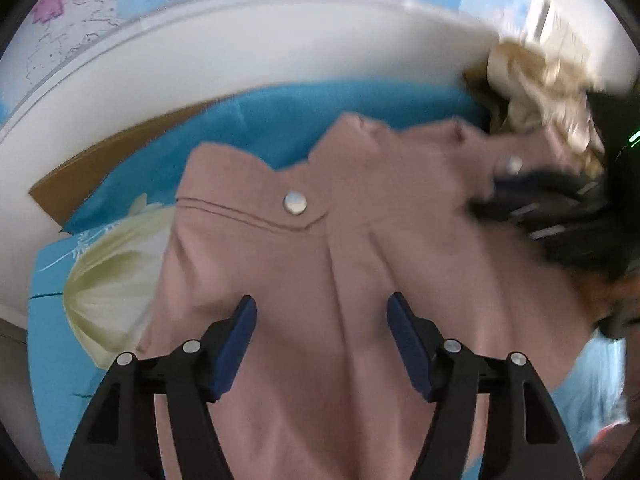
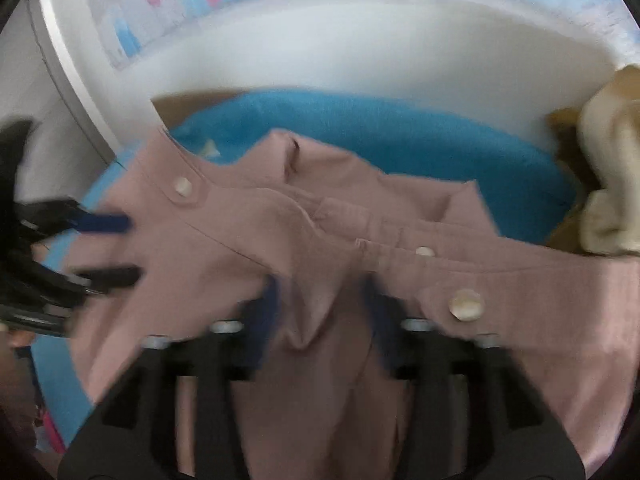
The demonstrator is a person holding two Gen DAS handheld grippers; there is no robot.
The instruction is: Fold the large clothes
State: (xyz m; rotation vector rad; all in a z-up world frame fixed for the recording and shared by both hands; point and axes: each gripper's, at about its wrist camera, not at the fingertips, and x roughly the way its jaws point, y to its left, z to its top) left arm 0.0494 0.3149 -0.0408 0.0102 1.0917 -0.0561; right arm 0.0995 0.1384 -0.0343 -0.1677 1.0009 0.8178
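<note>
Plainly, the main risk is a poor grab: the pink garment lies rumpled in several layers near its collar, and tongs that close on a loose ridge may take only the top layer, or take too many, so the fold comes out skewed. The smooth blue printed cloth under it could also let the whole garment slide toward the heap of beige clothes in the upper right of the left view, which sits just beside the garment's far edge. The two tools are near each other, so they could knock together over the middle.

The garment fills the centre and lower part of both views, spread on the blue-covered surface, its pale buttons facing up.

The left tongs stand apart, roughly halfway to wide, with fabric under the gap; the blue pads show no pinch, so I judge nothing is held.

The right tongs are blurred. Their jaws look parted, and a raised ridge of pink fabric runs up between them. I cannot tell whether the pads touch it, though it does not look clamped.
</note>
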